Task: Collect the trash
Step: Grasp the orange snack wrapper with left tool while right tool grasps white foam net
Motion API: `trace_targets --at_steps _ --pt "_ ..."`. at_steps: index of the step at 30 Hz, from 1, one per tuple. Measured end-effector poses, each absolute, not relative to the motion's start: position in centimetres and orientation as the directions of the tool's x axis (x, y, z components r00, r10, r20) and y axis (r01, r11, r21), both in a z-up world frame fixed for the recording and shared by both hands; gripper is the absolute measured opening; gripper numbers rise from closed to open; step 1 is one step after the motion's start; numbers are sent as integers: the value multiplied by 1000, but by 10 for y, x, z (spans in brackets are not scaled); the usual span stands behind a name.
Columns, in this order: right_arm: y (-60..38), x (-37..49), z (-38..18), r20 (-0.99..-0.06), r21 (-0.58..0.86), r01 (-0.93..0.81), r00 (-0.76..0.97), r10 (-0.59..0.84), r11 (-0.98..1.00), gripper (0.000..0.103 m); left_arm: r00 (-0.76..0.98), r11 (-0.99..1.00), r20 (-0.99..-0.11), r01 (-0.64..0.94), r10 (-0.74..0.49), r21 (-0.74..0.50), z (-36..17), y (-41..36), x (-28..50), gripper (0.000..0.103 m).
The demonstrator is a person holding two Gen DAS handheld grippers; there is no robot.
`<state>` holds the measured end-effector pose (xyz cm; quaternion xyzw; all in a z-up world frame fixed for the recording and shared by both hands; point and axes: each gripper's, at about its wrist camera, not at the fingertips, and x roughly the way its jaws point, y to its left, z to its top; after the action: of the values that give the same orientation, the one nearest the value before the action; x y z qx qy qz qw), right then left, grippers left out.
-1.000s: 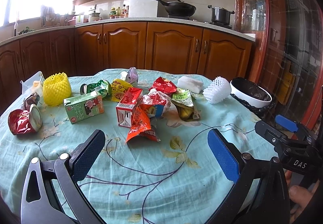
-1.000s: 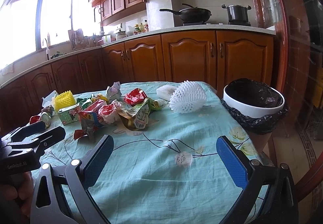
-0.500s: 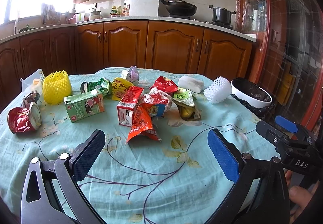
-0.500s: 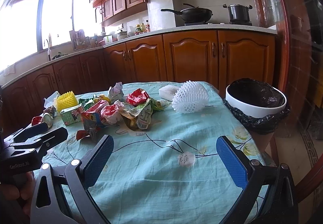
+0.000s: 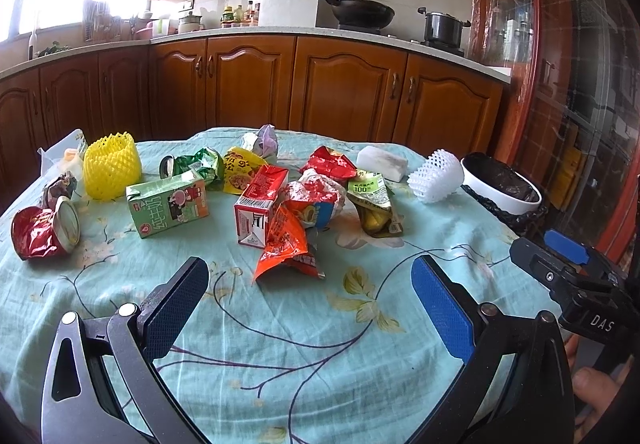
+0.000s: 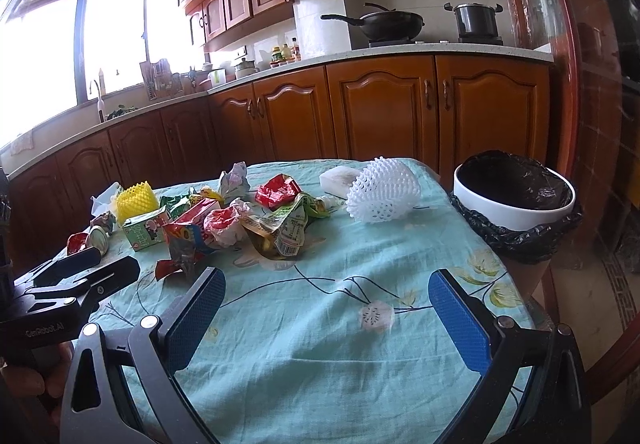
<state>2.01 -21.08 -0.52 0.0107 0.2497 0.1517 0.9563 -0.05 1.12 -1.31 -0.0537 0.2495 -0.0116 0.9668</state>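
Step in hand: I judge that collecting has not begun; all the trash lies on the table and neither of my tools holds anything.
Left gripper [image 5: 308, 292]: its two blue pads stand wide apart with only the tablecloth [image 5: 280, 344] between them; it hovers over the near part of the table.
Right gripper [image 6: 326, 304]: also spread wide and empty, over the near right part of the table.
Trash pile: in the middle of the table, an orange snack wrapper [image 5: 286, 248] is the nearest piece to my left gripper; just behind it stands a red-and-white carton [image 5: 260, 204], and it touches a crumpled red-and-white bag [image 5: 320, 196].
Other trash on the left: a green milk carton [image 5: 168, 204], a yellow foam fruit net [image 5: 114, 164] and a crushed red cup [image 5: 44, 232] at the far left edge.
Trash on the right: a white foam fruit net [image 6: 382, 190] lies alone, near the bin; a green-labelled pouch [image 6: 288, 228] is between it and the pile.
Bin: a white bin with black liner [image 6: 516, 196] stands just beyond the right edge of the table, its mouth open upward.
Next move: I think the right gripper should go forward to the white net, because it is free and close to the bin; the net is soft, so the pads must close gently.
Left side: the orange wrapper is thin and flat, so I would take it by its raised edge.
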Motion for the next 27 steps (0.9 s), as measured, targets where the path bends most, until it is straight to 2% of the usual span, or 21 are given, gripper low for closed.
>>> trace_targets --at_steps 15,20,22,27 --pt "-208 37 -6 -490 150 -322 797 353 935 102 859 991 -512 -40 -30 -124 -14 33 22 103" --pt "-204 50 -3 -499 182 -339 777 384 923 101 846 990 -533 -49 -28 -130 -13 42 36 98" --pt "-200 56 -1 -500 186 -349 771 395 918 100 837 989 -545 -48 -35 -137 -14 45 42 95" --pt "-189 77 0 -526 220 -367 736 427 904 87 819 990 -573 -40 -43 -132 -17 46 57 87"
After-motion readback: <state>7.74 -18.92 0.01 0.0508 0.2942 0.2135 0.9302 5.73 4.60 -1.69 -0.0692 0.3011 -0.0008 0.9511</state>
